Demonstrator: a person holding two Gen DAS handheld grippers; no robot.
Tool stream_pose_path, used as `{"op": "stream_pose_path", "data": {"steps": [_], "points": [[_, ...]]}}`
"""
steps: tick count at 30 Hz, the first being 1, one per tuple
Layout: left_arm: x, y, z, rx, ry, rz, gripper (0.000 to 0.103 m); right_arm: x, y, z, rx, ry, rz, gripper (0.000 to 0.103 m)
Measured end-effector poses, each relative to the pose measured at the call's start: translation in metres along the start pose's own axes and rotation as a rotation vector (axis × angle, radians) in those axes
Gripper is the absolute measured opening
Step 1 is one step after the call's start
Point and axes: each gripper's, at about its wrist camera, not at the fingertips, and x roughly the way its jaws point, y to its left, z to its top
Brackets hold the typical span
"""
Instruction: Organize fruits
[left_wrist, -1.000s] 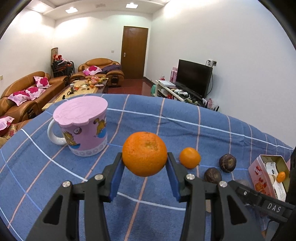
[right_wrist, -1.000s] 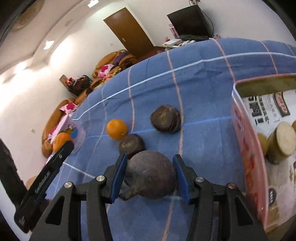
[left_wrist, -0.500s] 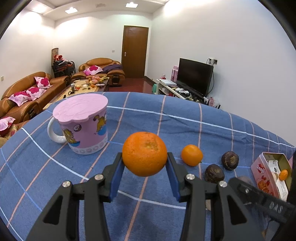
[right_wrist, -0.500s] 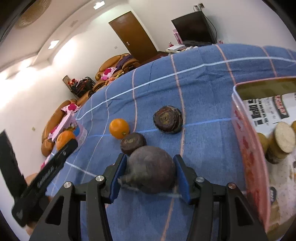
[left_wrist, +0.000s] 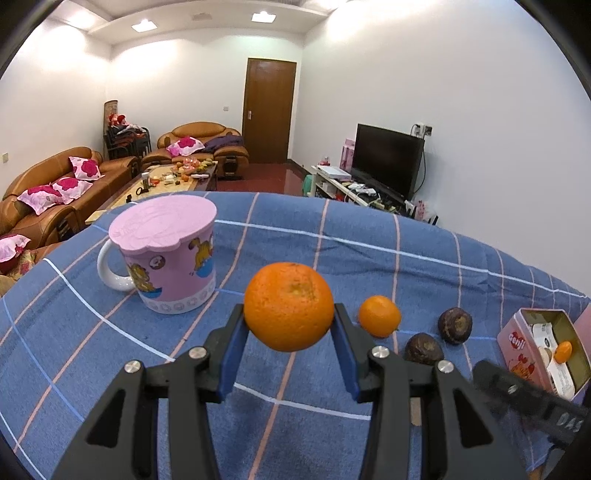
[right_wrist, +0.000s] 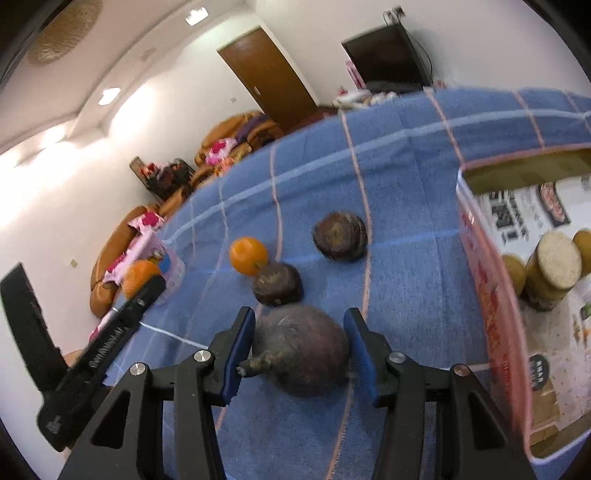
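Observation:
My left gripper (left_wrist: 289, 332) is shut on a large orange (left_wrist: 289, 305) and holds it above the blue checked cloth (left_wrist: 303, 236). My right gripper (right_wrist: 300, 350) is shut on a big dark purple fruit (right_wrist: 303, 354) with a stub stem, just left of the pink tin box (right_wrist: 491, 295). On the cloth lie a small orange (right_wrist: 248, 255), also in the left wrist view (left_wrist: 379, 316), and two dark round fruits (right_wrist: 277, 284) (right_wrist: 340, 236). The box holds a small orange (left_wrist: 563, 350) and pale round pieces (right_wrist: 557, 264).
A pink lidded mug (left_wrist: 168, 254) stands on the cloth at the left. The box (left_wrist: 535, 350) sits at the cloth's right edge. Sofas, a coffee table and a TV lie beyond the table.
The right gripper has lifted and pulled back a little with the dark fruit, and its view has tilted. The left gripper keeps the large orange almost still.

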Motion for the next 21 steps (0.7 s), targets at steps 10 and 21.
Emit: {"op": "stream_pose_path", "data": {"steps": [10,21], "points": [[-0.008,-0.004,-0.003,0.015,-0.032,-0.016,0.047,-0.024,0.015,0.001,-0.092,-0.083,0.008,0.011],[-0.004,0.01,0.003,-0.017,-0.033,0.046,0.047,-0.022,0.034,-0.03,-0.204,0.051,0.061,0.076]]}}
